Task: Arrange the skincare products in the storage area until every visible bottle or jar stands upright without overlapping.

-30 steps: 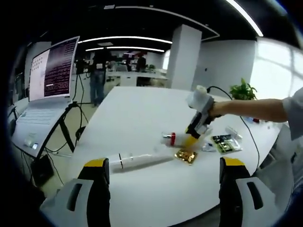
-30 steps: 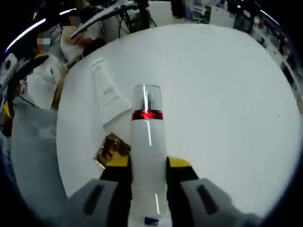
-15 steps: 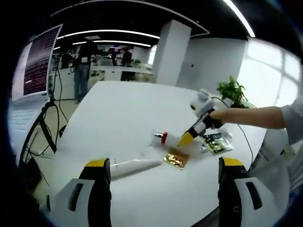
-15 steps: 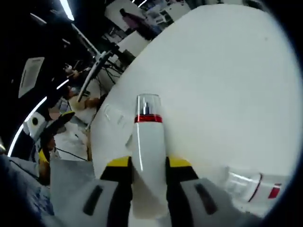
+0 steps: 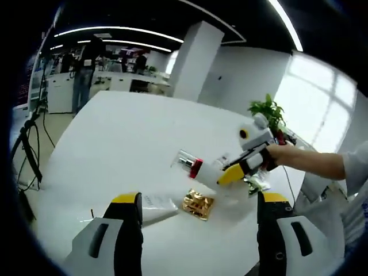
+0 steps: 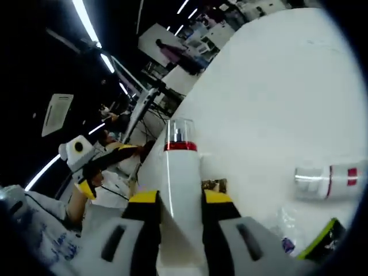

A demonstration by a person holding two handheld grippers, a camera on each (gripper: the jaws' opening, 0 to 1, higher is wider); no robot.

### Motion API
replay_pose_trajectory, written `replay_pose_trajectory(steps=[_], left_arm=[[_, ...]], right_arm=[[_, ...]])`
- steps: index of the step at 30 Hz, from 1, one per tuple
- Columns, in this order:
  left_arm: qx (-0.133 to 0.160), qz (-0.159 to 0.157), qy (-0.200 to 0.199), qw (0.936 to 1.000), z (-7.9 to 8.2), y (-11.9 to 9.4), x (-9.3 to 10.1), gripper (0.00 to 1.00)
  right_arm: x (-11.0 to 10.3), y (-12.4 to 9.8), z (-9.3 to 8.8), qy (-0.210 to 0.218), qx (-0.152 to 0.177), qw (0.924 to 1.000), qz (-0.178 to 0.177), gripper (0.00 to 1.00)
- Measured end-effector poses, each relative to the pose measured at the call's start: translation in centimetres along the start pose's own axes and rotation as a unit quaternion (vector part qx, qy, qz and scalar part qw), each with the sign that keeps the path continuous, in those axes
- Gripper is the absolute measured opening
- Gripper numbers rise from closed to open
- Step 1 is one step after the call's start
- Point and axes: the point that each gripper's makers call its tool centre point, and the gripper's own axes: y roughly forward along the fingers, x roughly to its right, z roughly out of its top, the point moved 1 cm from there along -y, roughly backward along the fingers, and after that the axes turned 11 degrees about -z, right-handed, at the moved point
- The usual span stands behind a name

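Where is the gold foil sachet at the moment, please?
In the left gripper view, the gold foil sachet lies on the white table, just right of the white tube.

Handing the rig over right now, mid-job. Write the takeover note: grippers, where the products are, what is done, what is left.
Right gripper: shut on the white bottle with a red band and clear cap, held tilted above the white table.
Left gripper: open, holding nothing, above the table's near edge.
On the table: a white tube lying flat, a gold foil packet beside it, and a second white container with red bands lying on its side.
Done: nothing stands upright yet.
Left: set the held bottle upright, then stand up the tube and the second container, none overlapping.
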Motion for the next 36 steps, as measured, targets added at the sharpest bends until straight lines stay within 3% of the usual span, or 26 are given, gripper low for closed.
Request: replay_pose_trajectory(steps=[6, 17, 20, 24, 29, 36], left_arm=[[-0.005, -0.049, -0.037, 0.9981, 0.8, 3.3, -0.2, 0.64], [0.004, -0.126, -0.072, 0.9894, 2.3, 7.8, 3.3, 0.42], [0.006, -0.159, -0.085, 0.9836, 2.5, 8.6, 4.6, 0.39], [0.025, -0.201, -0.127, 0.971, 2.9, 9.6, 5.8, 0.39], [0.027, -0.251, -0.128, 0.9592, 3.4, 10.0, 7.0, 0.35], [-0.005, -0.273, -0.101, 0.9566, 2.9, 10.8, 8.5, 0.32]], right_arm=[[-1.5, -1.7, -0.1, 0.004, 0.03, 0.9994, 0.02, 0.26], [-2.9, -5.5, -0.7, 0.005, 0.074, 0.9966, 0.035, 0.26], [-3.3, -6.5, -1.0, 0.003, 0.085, 0.9955, 0.04, 0.26], [-3.6, -7.4, -1.6, -0.002, 0.091, 0.9951, 0.039, 0.26], [-3.9, -8.7, -2.5, -0.003, 0.103, 0.9936, 0.045, 0.27], [-3.5, -9.8, -4.4, -0.03, 0.092, 0.9951, 0.023, 0.27]])
